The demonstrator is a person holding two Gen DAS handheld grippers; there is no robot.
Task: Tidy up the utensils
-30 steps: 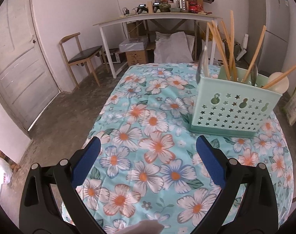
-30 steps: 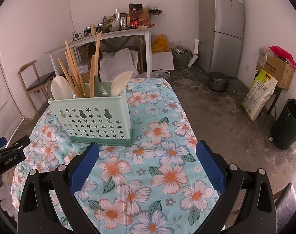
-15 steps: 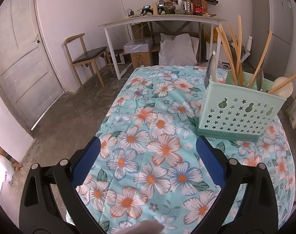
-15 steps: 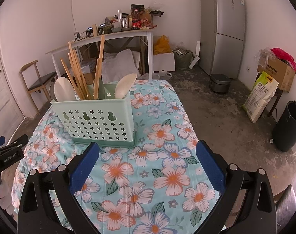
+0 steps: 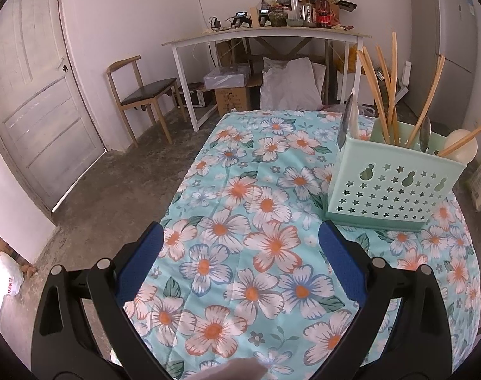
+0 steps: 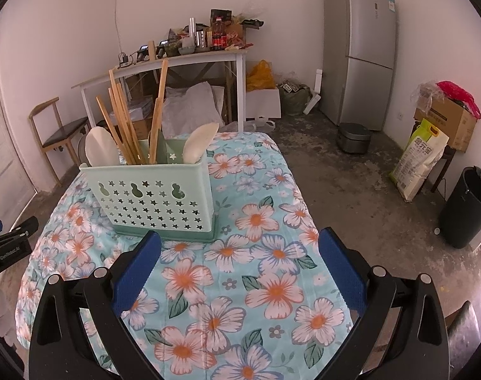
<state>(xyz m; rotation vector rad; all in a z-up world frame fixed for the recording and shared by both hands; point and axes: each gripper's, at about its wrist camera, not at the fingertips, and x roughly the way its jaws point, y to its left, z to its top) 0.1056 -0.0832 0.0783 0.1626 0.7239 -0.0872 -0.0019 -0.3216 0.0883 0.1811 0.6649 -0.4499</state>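
The left gripper [image 5: 240, 243], black with blue pads, is spread wide with nothing between its fingers, and it hovers above the flowered turquoise cloth [image 5: 240, 209] on the table, to the left of the pale green plastic utensil basket with star-shaped holes [image 5: 392, 190]. The right gripper [image 6: 240, 245] is released and empty in the same way, and it stands in front of this basket [image 6: 152, 196], a little to its right.

The basket stands upright on the cloth and already holds the long wooden chopsticks [image 6: 126, 123], the pale wooden spoons [image 6: 101, 148] and at least one metal spoon [image 5: 425, 133]. I see no loose utensil on the cloth around the basket, so the sorting seems nearly done.

The risk, in my judgement, is the tall chopsticks: they lean outward over the rim, and a gripper passing close above the basket could catch them and tip the light basket over. The soft cloth may also slide or wrinkle under the basket if it is pushed
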